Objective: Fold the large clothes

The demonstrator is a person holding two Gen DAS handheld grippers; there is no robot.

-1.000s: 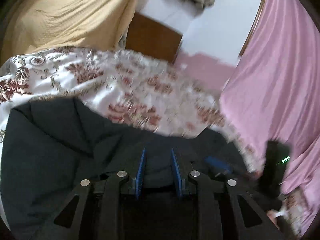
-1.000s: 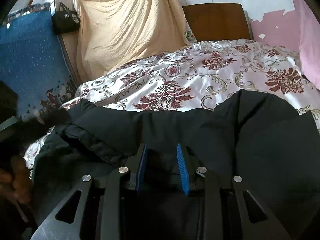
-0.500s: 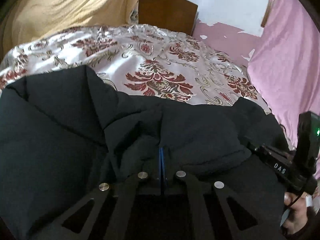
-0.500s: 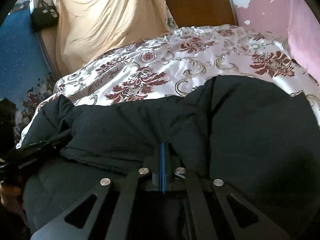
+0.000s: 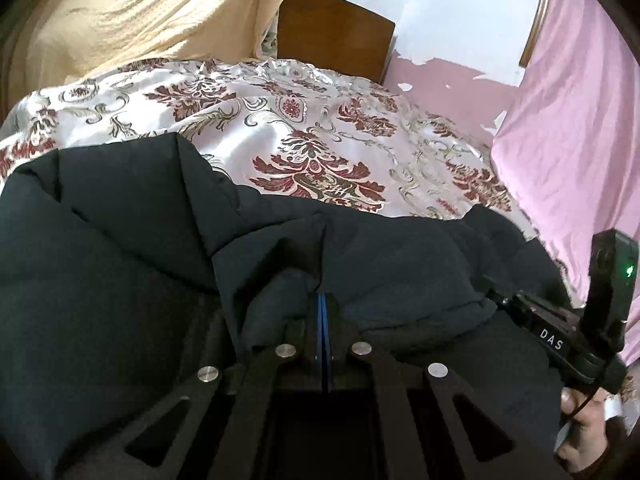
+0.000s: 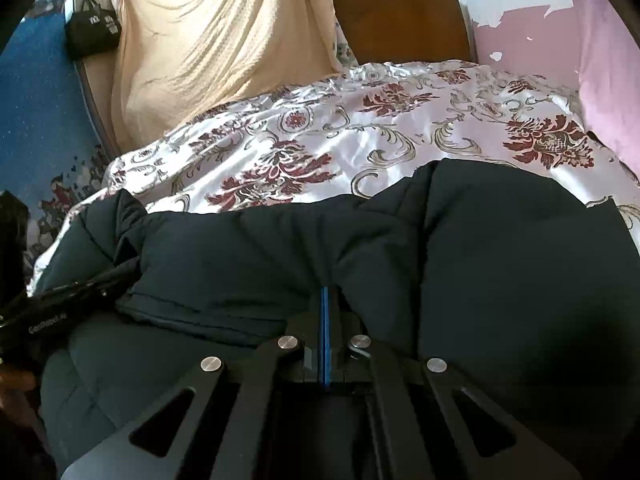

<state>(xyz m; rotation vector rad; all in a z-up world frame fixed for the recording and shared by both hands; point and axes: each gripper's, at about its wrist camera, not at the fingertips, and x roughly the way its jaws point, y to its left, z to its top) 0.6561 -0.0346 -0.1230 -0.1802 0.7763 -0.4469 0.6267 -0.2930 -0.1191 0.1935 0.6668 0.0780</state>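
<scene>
A dark puffy jacket [image 5: 120, 248] is being spread rumpled across the near part of the floral bedspread [image 5: 312, 128], its quilted edge bunched up in thick folds.

Left gripper [image 5: 322, 300] pinches black coat [image 5: 120, 280] on floral bedspread [image 5: 320, 128].

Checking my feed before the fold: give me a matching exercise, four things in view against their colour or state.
Things:
1. jacket
2. left tool
3. bedspread
4. curtain

Colour or state:
A. pink, hanging at the right
B. white with dark red flowers
C. shut on dark fabric
D. dark and puffy, lying on the bed

Pairs: 1-D, 2-C, 3-B, 4-A. The right tool is shut on the jacket as well.
</scene>
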